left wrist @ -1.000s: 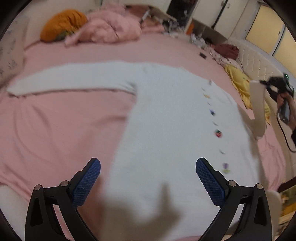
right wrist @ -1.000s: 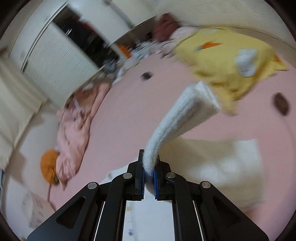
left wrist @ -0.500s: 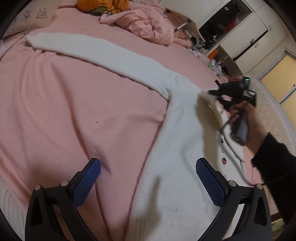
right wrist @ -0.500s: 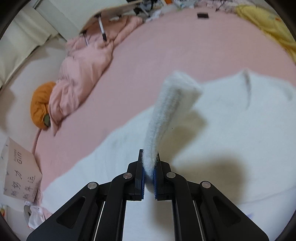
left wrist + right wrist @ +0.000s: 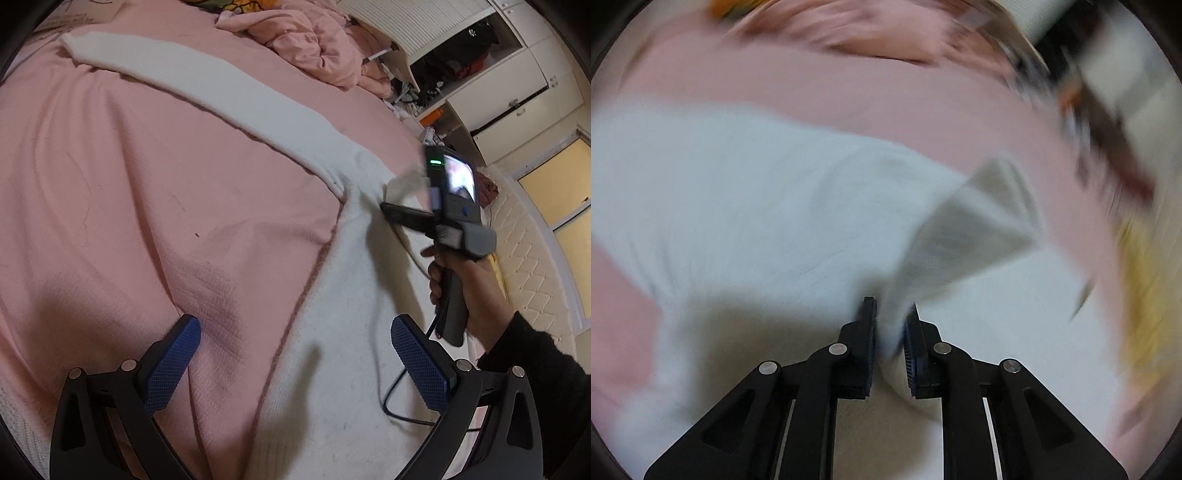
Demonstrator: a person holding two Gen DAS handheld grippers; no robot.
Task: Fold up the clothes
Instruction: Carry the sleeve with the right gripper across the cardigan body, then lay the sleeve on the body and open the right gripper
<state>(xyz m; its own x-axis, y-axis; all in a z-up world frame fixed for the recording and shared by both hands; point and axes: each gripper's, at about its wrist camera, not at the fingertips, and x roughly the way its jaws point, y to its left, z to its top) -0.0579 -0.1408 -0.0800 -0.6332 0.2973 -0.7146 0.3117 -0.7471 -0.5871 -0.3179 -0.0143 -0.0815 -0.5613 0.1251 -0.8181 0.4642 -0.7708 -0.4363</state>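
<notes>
While the white sweater [image 5: 343, 295] lies spread flat over the pink bedsheet [image 5: 129, 206], the left gripper [image 5: 295, 362] hangs above the sweater's side edge with its jaws spread wide. Its blue-padded fingers [image 5: 171, 363] hold nothing and touch nothing: one is over the bare sheet just beside the sweater, the other over the white knit. One long sleeve [image 5: 207, 92] stretches straight out from the sweater's shoulder toward the far end of the bed, lying flat on the sheet.

Beyond the sweater's shoulder, a crumpled pink blanket [image 5: 317, 40] is heaped near the far edge of the bed.

From the left wrist view the right gripper [image 5: 402, 214] is above the sweater's chest, held by the person's right hand [image 5: 465, 280], and a cable [image 5: 395, 391] trails from it across the knit.

Although the right wrist view is smeared by motion blur, it shows the right gripper [image 5: 890, 332] with its jaws nearly pressed together, pinching the sweater's other sleeve [image 5: 964, 232]. That sleeve rises from between the pads and stands above the sweater's body, its cuff end lifted clear of the knit beneath. To the side of the sweater, a yellow cloth [image 5: 1145, 280] shows as a blur.
</notes>
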